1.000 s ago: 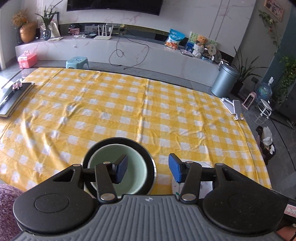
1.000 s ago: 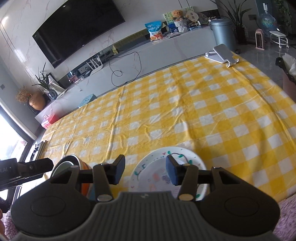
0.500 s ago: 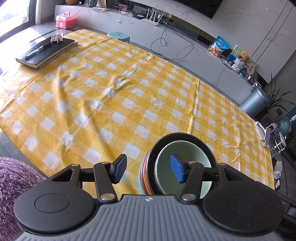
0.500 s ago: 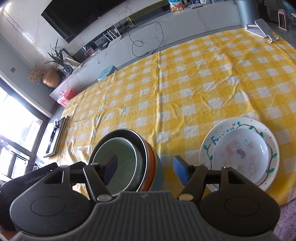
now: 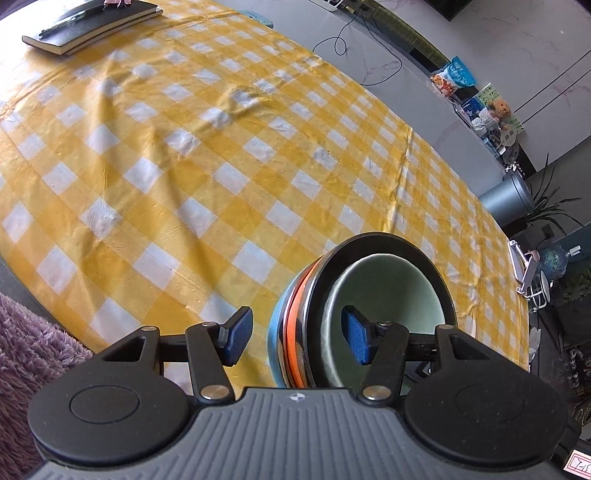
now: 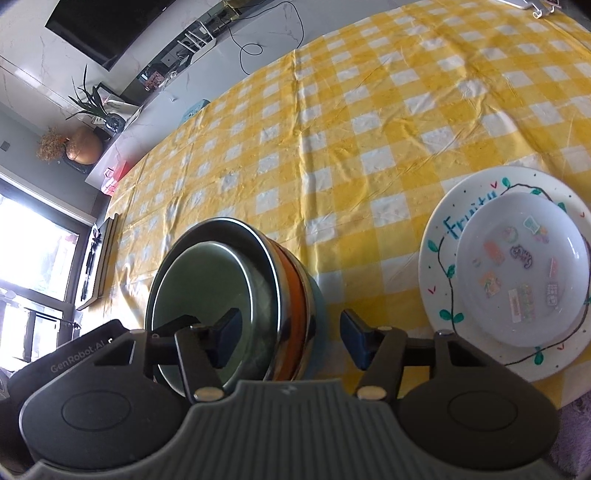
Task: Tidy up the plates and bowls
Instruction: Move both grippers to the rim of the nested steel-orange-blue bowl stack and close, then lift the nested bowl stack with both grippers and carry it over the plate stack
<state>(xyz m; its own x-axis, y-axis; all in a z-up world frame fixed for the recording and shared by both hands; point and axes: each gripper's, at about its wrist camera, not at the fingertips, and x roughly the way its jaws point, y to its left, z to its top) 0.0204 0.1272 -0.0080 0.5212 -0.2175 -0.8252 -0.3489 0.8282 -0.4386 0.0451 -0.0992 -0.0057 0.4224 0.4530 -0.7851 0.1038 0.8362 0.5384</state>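
Observation:
A stack of nested bowls (image 5: 369, 295) stands at the near edge of the yellow checked table: pale green innermost (image 6: 207, 284), then black-rimmed steel, orange and blue outside. My left gripper (image 5: 297, 341) is open and straddles the stack's left wall, one pad outside and one inside. My right gripper (image 6: 290, 339) is open and straddles the stack's right wall in the same way. A white "Fruity" plate (image 6: 443, 236) with a clear sticker-decorated dish (image 6: 521, 269) on it lies to the right.
A black notebook with a pen (image 5: 92, 24) lies at the table's far left corner. A phone stand (image 5: 521, 266) sits at the far right edge. A purple rug (image 5: 29, 339) lies below the near edge. The left gripper's body (image 6: 70, 354) shows beside the stack.
Both grippers have tilted down and closed in on the bowl stack, each now straddling one side of its rim. The bowls and plate have not moved.

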